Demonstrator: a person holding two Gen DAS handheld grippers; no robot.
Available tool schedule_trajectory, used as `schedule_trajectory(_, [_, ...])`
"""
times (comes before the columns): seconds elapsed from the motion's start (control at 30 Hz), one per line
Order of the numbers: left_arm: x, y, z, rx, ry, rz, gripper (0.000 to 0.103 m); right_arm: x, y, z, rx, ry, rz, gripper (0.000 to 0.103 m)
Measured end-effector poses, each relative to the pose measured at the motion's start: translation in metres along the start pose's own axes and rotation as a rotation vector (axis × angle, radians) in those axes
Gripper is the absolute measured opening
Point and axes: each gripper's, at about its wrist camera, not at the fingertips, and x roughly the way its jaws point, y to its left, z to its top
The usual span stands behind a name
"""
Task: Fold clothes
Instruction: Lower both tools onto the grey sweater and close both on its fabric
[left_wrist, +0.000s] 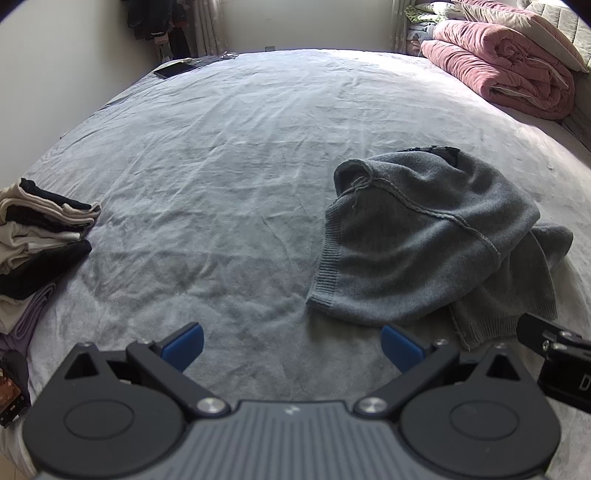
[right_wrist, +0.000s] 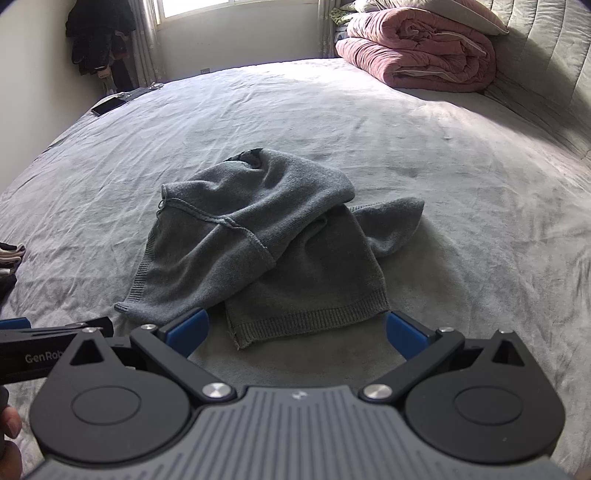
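Our right gripper (right_wrist: 295, 332), fingers apart, faces the crumpled grey sweater (right_wrist: 273, 251) hem just ahead; our left gripper (left_wrist: 291, 349), also apart, has it ahead-right.

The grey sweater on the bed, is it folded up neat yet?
Not yet. The grey sweater lies crumpled, one part flopped over another, hem crooked.

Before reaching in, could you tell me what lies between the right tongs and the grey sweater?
Only bare bedsheet separates the open right tongs from the grey sweater, seen in the right wrist view.
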Motion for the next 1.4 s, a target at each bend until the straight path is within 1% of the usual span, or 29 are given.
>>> schedule_trajectory(0.13, [0.001,-0.006,0.007,0.022,0.000,0.005,0.102,-0.003,-0.002,0.008,0.003,-0.006,-0.004,0.103])
schedule_trajectory(0.33, [0.006,-0.012,0.024,0.036,0.009,-0.001,0.102,-0.002,-0.002,0.030,-0.002,-0.025,-0.009,0.103])
schedule_trajectory(0.47, [0.016,-0.015,0.037,0.020,0.010,-0.034,0.102,0.002,-0.002,0.045,-0.008,-0.041,-0.014,0.103])
schedule_trajectory(0.53, [0.024,-0.013,0.044,-0.008,0.005,-0.073,0.102,0.008,-0.005,0.049,-0.002,-0.056,-0.016,0.103])
schedule_trajectory(0.6, [0.036,-0.012,0.046,-0.037,0.001,-0.116,0.102,0.021,-0.013,0.048,0.024,-0.064,0.001,0.103])
schedule_trajectory(0.7, [0.057,-0.014,0.043,-0.038,0.004,-0.144,0.102,0.048,-0.023,0.041,0.055,-0.017,0.033,0.103])
schedule_trajectory(0.83, [0.081,-0.019,0.032,-0.010,0.019,-0.165,0.102,0.077,-0.031,0.034,0.061,0.054,0.030,0.103])
schedule_trajectory(0.9, [0.089,-0.022,0.027,0.011,0.023,-0.170,0.102,0.084,-0.031,0.034,0.040,0.071,0.033,0.103])
schedule_trajectory(1.0, [0.100,-0.030,0.021,0.070,0.045,-0.147,0.103,0.090,-0.029,0.034,0.013,0.081,0.033,0.103])
schedule_trajectory(1.07, [0.100,-0.031,0.017,0.085,0.022,-0.146,0.103,0.095,-0.030,0.034,0.014,0.101,0.040,0.103])
schedule_trajectory(1.23, [0.103,-0.031,0.013,0.100,0.004,-0.157,0.103,0.108,-0.036,0.028,0.031,0.179,0.062,0.103])
schedule_trajectory(1.33, [0.103,-0.029,0.010,0.101,-0.011,-0.166,0.103,0.113,-0.030,0.021,-0.051,0.206,0.000,0.103])
schedule_trajectory(1.4, [0.101,-0.026,0.013,0.094,0.000,-0.181,0.103,0.109,-0.024,0.014,-0.080,0.182,-0.020,0.103])
